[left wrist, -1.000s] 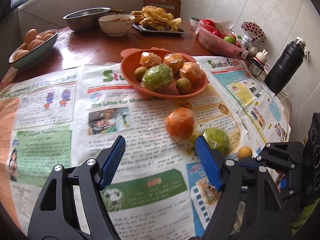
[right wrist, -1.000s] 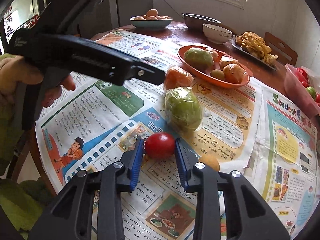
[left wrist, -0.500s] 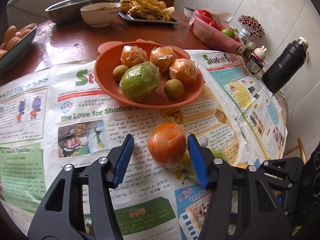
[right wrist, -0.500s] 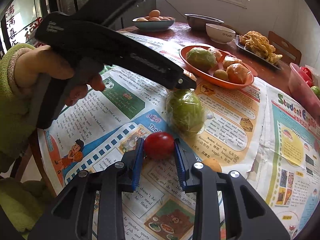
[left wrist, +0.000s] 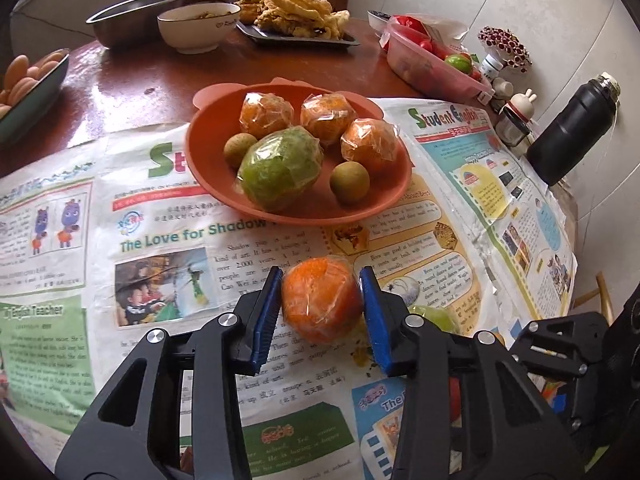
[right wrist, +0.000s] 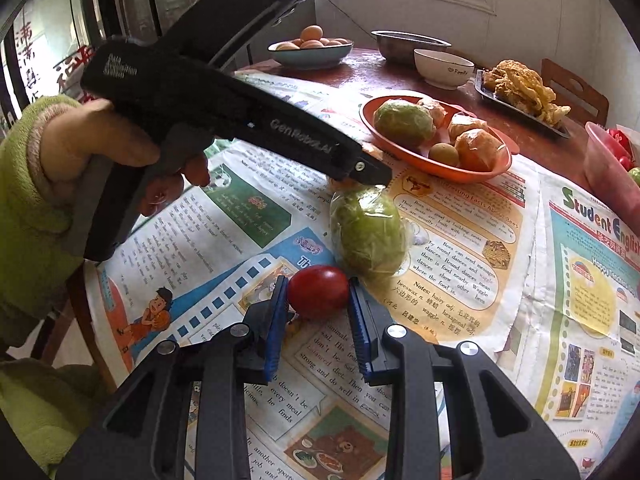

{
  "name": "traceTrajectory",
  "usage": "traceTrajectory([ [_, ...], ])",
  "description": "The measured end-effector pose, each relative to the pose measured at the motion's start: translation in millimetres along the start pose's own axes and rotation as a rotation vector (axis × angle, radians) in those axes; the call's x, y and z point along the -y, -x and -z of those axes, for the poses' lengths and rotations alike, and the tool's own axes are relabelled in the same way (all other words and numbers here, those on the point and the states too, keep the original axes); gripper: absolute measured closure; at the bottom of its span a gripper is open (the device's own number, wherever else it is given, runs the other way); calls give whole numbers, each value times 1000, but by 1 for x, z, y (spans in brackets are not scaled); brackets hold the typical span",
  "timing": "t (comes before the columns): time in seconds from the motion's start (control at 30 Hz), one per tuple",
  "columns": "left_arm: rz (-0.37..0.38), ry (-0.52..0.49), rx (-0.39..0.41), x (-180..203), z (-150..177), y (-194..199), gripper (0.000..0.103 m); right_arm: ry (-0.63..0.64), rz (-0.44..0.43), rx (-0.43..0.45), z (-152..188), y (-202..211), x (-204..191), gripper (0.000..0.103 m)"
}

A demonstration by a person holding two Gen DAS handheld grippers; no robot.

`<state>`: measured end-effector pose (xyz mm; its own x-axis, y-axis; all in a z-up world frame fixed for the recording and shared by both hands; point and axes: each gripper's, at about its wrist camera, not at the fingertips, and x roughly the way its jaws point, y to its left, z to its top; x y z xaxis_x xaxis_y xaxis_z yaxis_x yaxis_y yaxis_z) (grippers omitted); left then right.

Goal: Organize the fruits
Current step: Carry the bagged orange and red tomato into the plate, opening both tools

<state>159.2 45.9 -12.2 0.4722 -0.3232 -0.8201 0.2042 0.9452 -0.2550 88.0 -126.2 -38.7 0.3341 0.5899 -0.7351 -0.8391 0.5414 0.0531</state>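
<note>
On newspaper (left wrist: pixel 168 240), left gripper (left wrist: pixel 320 312) just closing onto orange (left wrist: pixel 322 300); right gripper (right wrist: pixel 318 312) clamped on tomato (right wrist: pixel 318 290); ready for plate (left wrist: pixel 208 152).

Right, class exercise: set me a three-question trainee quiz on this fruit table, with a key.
1. True or false: the orange plate is empty.
2. What does the right gripper grip? A tomato, B egg, C kiwi.
3. How many wrapped green fruits lie on the plate?

Key:
1. False; it holds fruit.
2. A, the red tomato.
3. One; another wrapped green fruit lies on the newspaper.
</note>
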Motion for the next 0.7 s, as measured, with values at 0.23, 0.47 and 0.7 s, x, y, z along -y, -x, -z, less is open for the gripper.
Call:
traceTrajectory([
  [0.23, -13, 16, 23, -5, -3, 14, 72, -27, -25, 53, -7, 24, 8, 75],
  [0.47, -24, 11, 50, -6, -12, 29, 72, -43, -19, 106, -19, 43, 19, 75],
  [0.7, -29, -2, 73, -3, -36, 34, 73, -54, -16, 127, -33, 46, 34, 75],
])
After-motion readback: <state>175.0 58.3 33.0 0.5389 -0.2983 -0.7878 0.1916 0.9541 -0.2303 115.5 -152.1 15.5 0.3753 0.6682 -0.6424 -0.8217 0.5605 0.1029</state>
